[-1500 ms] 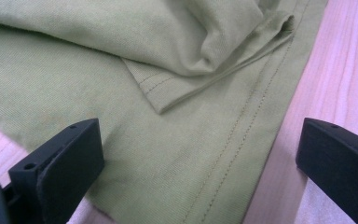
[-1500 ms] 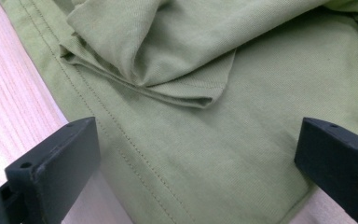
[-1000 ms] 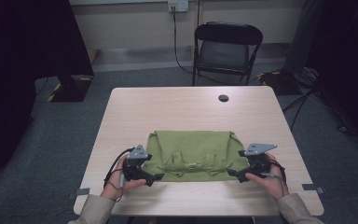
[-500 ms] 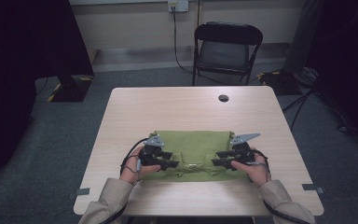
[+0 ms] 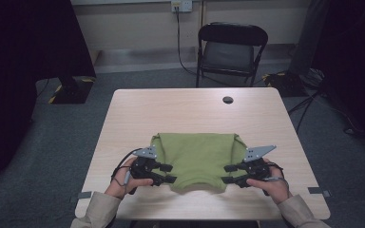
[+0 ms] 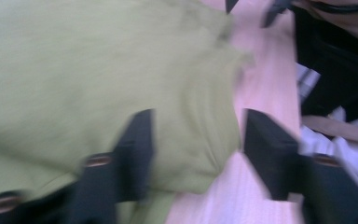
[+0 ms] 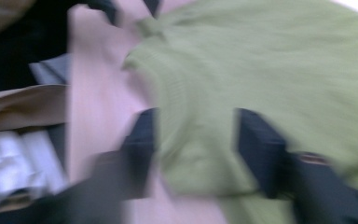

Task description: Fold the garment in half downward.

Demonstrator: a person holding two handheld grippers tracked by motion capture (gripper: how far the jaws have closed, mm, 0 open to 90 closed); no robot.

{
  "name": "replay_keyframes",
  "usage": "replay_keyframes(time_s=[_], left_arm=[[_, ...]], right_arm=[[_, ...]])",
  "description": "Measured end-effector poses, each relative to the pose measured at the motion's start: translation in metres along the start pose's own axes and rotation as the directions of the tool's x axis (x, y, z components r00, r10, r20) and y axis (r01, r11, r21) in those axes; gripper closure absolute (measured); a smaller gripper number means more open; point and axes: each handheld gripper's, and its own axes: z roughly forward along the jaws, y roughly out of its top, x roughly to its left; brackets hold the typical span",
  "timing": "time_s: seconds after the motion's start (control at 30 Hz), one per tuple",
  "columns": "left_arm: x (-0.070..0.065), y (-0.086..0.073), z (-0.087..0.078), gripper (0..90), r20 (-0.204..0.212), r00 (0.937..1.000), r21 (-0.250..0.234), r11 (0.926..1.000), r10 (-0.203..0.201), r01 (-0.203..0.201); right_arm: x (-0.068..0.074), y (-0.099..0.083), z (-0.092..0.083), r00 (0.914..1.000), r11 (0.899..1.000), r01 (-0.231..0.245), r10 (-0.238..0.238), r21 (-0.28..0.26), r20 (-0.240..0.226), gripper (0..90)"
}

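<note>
One green cloth (image 5: pixel 197 159) lies folded on the near half of the one table (image 5: pixel 180 111), its near edge close to the table's front. Two grippers work it, one in each hand. The left gripper (image 5: pixel 169 173) sits at the cloth's near left corner and the right gripper (image 5: pixel 228 174) at its near right corner, both pointing inward. Each has its jaws apart, having just been opening, with a fold of cloth between them but not pinched; the two gripper views are blurred. One small dark disc (image 5: pixel 227 99) sits on the far part of the table, well apart from the cloth. One black chair (image 5: pixel 231 50) stands beyond the table. Nothing lies between grippers and cloth.
</note>
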Motion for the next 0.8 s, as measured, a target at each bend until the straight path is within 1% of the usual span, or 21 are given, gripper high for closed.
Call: replay_keyframes(time_s=[0.03,0.07,0.1,0.13,0.17,0.2,0.27,0.3,0.37,0.43,0.47,0.5,0.57,0.63,0.67,0.7,0.73,0.77,0.8], left_arm=[[0.003,-0.001,-0.001,29.8,-0.038,0.9992,-0.004,0.9999,-0.009,0.009],[0.006,-0.002,-0.002,24.9,-0.077,0.997,-0.01,0.9999,0.004,-0.005],[0.009,-0.004,-0.001,21.5,-0.109,0.9936,-0.009,0.9996,0.026,-0.028],[0.012,-0.006,0.0,18.1,-0.142,0.9894,0.003,0.9996,0.03,-0.03],[0.014,-0.009,0.003,15.0,-0.164,0.9862,0.015,0.9997,0.023,-0.021],[0.016,-0.012,0.006,12.4,-0.17,0.9851,0.024,0.9995,0.024,-0.02],[0.017,-0.017,0.011,13.2,-0.178,0.9828,0.043,0.9981,0.051,-0.045],[0.018,-0.019,0.013,12.8,-0.182,0.9813,0.057,0.9971,0.061,-0.052],[0.017,-0.022,0.015,12.4,-0.192,0.9788,0.088,0.9945,0.072,-0.056],[0.016,-0.024,0.016,12.0,-0.211,0.9727,0.112,0.991,0.096,-0.074],[0.016,-0.025,0.016,11.2,-0.219,0.9709,0.118,0.9905,0.096,-0.071],[0.016,-0.027,0.016,10.3,-0.221,0.9699,0.111,0.9906,0.102,-0.079],[0.015,-0.029,0.016,10.2,-0.227,0.966,0.113,0.9884,0.124,-0.101],[0.015,-0.03,0.017,7.5,-0.23,0.9641,0.112,0.9876,0.133,-0.11],[0.015,-0.032,0.017,5.6,-0.225,0.9649,0.104,0.988,0.135,-0.114],[0.015,-0.032,0.018,3.1,-0.215,0.9649,0.114,0.9852,0.151,-0.128],[0.014,-0.032,0.019,0.1,-0.214,0.9624,0.127,0.9816,0.168,-0.143],[0.013,-0.032,0.02,0.0,-0.219,0.9554,0.144,0.975,0.198,-0.169],[0.011,-0.033,0.021,0.0,-0.223,0.95,0.155,0.9702,0.218,-0.186]], right_arm=[[-0.001,-0.001,-0.002,0.9995,1.0,-0.006,0.006,-0.005,0.032,35.9],[-0.004,-0.002,-0.003,0.9984,1.0,-0.007,0.007,-0.004,0.057,33.4],[-0.007,-0.004,-0.003,0.9949,1.0,-0.012,0.012,0.006,0.1,24.5],[-0.01,-0.005,-0.002,0.9892,1.0,-0.025,0.022,0.014,0.145,16.3],[-0.014,-0.008,-0.001,0.9835,0.999,-0.036,0.032,0.02,0.178,14.3],[-0.016,-0.011,0.001,0.9788,0.999,-0.038,0.032,0.025,0.202,13.5],[-0.02,-0.017,0.005,0.9666,0.998,-0.029,0.013,0.06,0.256,9.5],[-0.022,-0.021,0.007,0.9616,0.997,-0.025,0.005,0.072,0.274,9.0],[-0.023,-0.027,0.01,0.954,0.995,-0.018,-0.013,0.098,0.3,8.8],[-0.024,-0.032,0.012,0.9466,0.992,-0.011,-0.031,0.128,0.321,6.9],[-0.024,-0.034,0.012,0.945,0.991,-0.012,-0.033,0.136,0.325,6.3],[-0.025,-0.035,0.011,0.9444,0.991,-0.011,-0.034,0.132,0.327,5.6],[-0.025,-0.036,0.01,0.9431,0.991,-0.009,-0.036,0.136,0.33,4.8],[-0.025,-0.038,0.01,0.943,0.992,-0.011,-0.033,0.128,0.331,4.1],[-0.025,-0.038,0.01,0.9425,0.992,-0.011,-0.032,0.128,0.333,3.8],[-0.025,-0.038,0.01,0.942,0.991,-0.01,-0.034,0.13,0.334,3.7],[-0.025,-0.038,0.01,0.942,0.991,-0.011,-0.034,0.13,0.334,3.5],[-0.025,-0.038,0.01,0.9417,0.991,-0.012,-0.033,0.131,0.335,3.2],[-0.025,-0.038,0.01,0.9418,0.991,-0.012,-0.033,0.132,0.335,2.3]])
